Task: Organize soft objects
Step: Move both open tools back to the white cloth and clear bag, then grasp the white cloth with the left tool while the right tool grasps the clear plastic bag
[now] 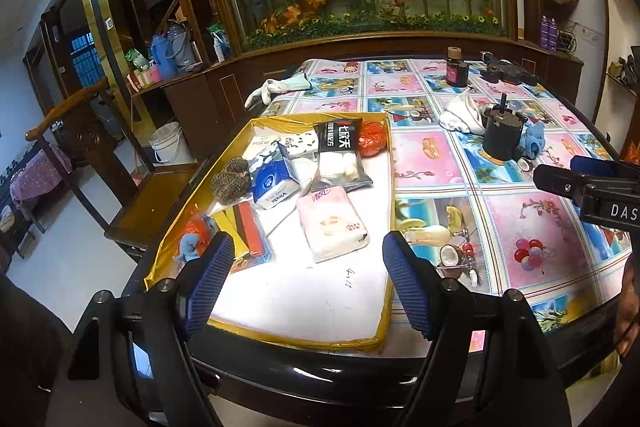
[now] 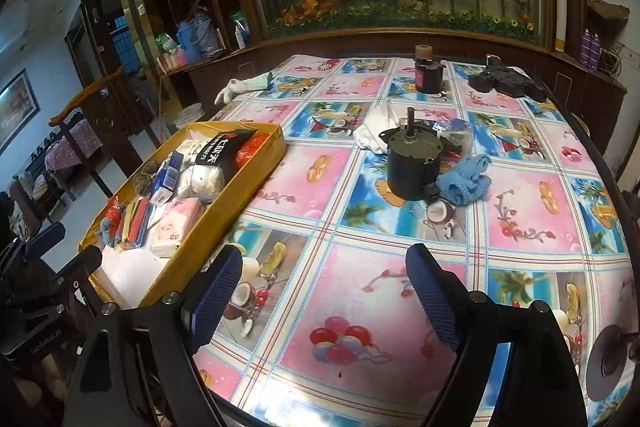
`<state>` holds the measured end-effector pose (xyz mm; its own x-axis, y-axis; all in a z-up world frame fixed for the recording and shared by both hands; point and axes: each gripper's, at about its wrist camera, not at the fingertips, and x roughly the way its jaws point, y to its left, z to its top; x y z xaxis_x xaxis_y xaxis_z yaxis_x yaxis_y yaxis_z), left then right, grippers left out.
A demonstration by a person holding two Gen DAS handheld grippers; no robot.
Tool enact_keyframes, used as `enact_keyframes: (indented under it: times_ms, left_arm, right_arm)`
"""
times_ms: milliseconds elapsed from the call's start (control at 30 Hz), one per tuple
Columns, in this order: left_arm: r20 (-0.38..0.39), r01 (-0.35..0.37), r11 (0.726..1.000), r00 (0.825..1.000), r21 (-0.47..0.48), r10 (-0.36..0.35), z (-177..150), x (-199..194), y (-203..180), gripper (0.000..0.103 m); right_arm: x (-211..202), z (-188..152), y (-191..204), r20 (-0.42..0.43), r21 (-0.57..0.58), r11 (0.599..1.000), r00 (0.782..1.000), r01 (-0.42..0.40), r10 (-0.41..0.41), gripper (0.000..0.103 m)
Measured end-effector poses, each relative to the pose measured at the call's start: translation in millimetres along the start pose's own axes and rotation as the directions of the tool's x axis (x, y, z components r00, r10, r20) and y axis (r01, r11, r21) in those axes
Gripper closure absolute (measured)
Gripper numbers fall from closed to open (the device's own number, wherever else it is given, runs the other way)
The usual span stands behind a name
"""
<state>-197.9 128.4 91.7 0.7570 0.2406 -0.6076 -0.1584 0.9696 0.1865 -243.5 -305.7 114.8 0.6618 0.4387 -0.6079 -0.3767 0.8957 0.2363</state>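
With both the left tongs (image 1: 308, 283) and right tongs (image 2: 324, 295) hanging open and empty, we are reaching the right ones for the blue cloth (image 2: 464, 181), pinching its bunched middle clear of the motor (image 2: 412, 163)

Left tool (image 1: 308, 283), right tool (image 2: 324, 297): black frames, ribbed blue pads (image 1: 208, 287), silver screws.

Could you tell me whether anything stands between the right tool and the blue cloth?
Nothing visible does. The right tool is open over bare tablecloth, and the blue cloth lies ahead, slightly right. The dark cylindrical motor stands against the cloth's left side, off the direct path.
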Motion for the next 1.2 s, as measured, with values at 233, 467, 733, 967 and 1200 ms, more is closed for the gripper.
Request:
enact_keyframes:
  times_ms: [233,467,733,967,1200]
  left_arm:
    - [-0.034,0.011,1.0,0.999,0.021,-0.011,-2,13,-7,0.026]
    - [-0.065,0.019,0.998,0.998,0.057,-0.015,-1,28,-20,0.026]
    - [-0.113,0.121,0.991,0.987,0.065,-0.113,10,42,-35,0.026]
    - [-0.206,0.381,0.924,0.902,-0.035,-0.38,37,66,-59,0.027]
    - [-0.212,0.494,0.862,0.836,-0.116,-0.507,78,97,-86,0.027]
  right_arm:
    - [9,2,-19,-0.019,0.045,0.999,1.0,0.008,-0.007,0.018]
    - [22,5,-49,-0.041,0.125,0.992,0.999,0.031,-0.026,0.018]
    - [35,16,-81,-0.044,0.182,0.982,0.998,0.057,-0.05,0.018]
    - [38,45,-125,-0.016,0.24,0.96,0.99,0.141,-0.142,0.018]
    - [62,68,-157,-0.024,0.34,0.929,0.989,0.146,-0.147,0.018]
